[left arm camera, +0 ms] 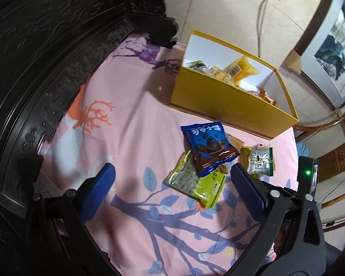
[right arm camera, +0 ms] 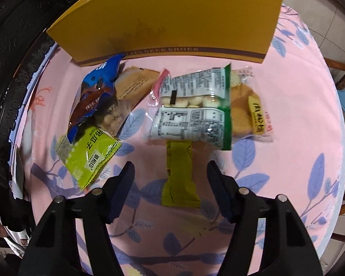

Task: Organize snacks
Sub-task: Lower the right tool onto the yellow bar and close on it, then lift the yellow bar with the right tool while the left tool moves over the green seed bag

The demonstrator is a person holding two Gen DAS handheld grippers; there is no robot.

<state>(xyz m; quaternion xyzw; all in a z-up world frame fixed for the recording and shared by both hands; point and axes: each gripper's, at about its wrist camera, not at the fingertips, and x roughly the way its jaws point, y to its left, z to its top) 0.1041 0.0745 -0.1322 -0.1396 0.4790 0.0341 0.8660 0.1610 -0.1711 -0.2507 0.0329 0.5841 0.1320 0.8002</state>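
The right gripper point(right arm camera: 170, 179) hangs over the pink bed sheet point(right arm camera: 287, 115), jaws spread with the slim yellow-green snack bar point(right arm camera: 179, 181) lying between them on the sheet, pads not touching it. That bar looks light and thinly wrapped, likely crinkly and a bit slick, so a pinch across its narrow middle seems the sensible hold, gentle enough not to crush whatever is inside. Its far end tucks under the white-and-green biscuit bag point(right arm camera: 195, 110), which overlaps a clear pack of round cookies point(right arm camera: 243, 110) on the right; lifting the bar may drag that bag along. To the left sits a small heap: a blue cookie packet point(right arm camera: 96, 92) riding on a lime seed packet point(right arm camera: 92, 156), with a tan wrapper point(right arm camera: 135, 82) behind. All look soft, puffy and easily dented. Just beyond them stands the yellow box point(right arm camera: 172, 18), and the left wrist view shows snacks already inside it. The left gripper point(left arm camera: 172, 181) hovers near that heap, jaws wide apart and holding nothing, the lime packet lying on the sheet beyond its fingertips.
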